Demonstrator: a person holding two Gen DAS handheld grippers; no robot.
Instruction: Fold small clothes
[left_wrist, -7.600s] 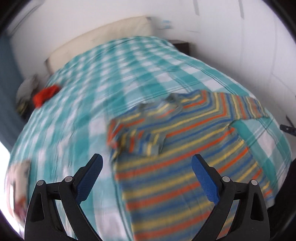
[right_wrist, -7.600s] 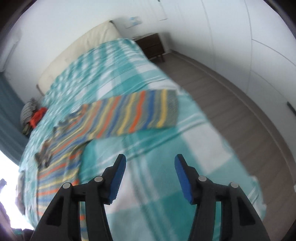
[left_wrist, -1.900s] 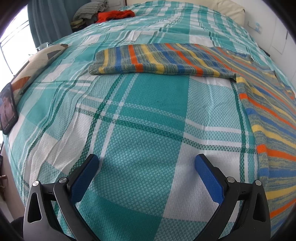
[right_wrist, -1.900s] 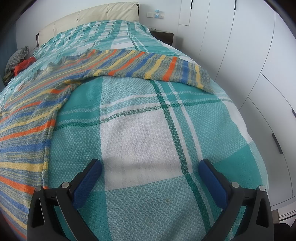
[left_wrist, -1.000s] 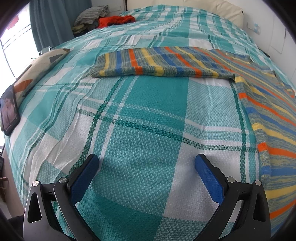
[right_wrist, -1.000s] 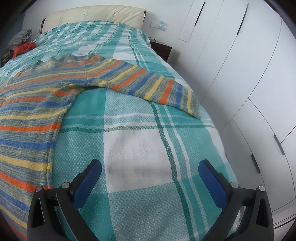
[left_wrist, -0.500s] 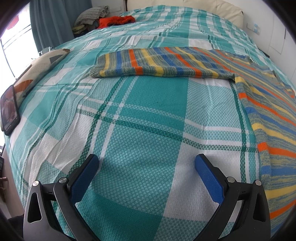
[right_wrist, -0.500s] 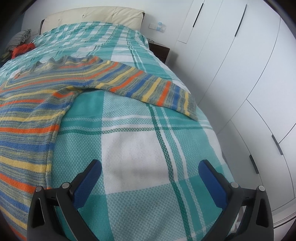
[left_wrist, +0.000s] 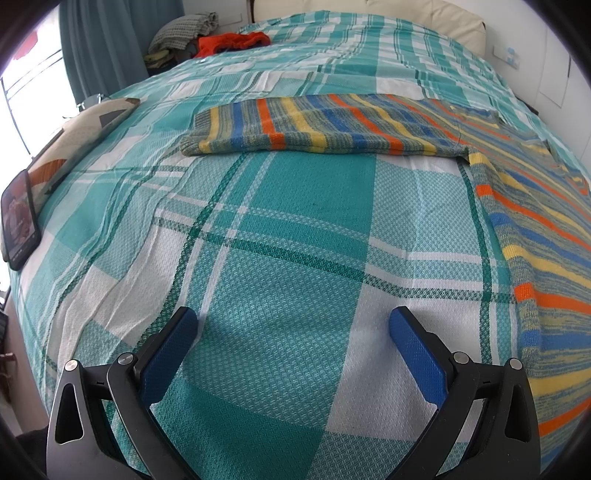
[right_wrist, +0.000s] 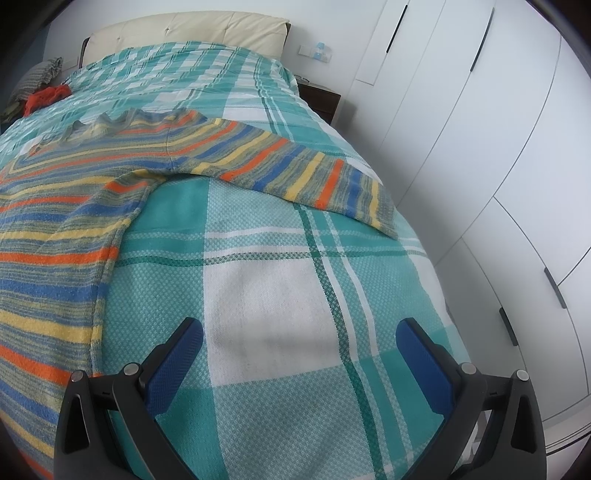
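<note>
left gripper (left_wrist: 293, 332), lower frame: fingers spread wide, gripping nothing, above the teal plaid bedspread (left_wrist: 295, 229). striped sweater (left_wrist: 535, 221) lies flat at right, its body cut off by the frame edge; one sleeve (left_wrist: 317, 127) stretches across upper centre. phone (left_wrist: 20, 218) at left edge, screen hard to make out. right gripper (right_wrist: 299, 341), lower frame: likewise wide apart and empty; sweater body cut off at left, other sleeve (right_wrist: 314, 177) reaching toward the bed's right edge, beside the white wardrobe (right_wrist: 480, 129)
</note>
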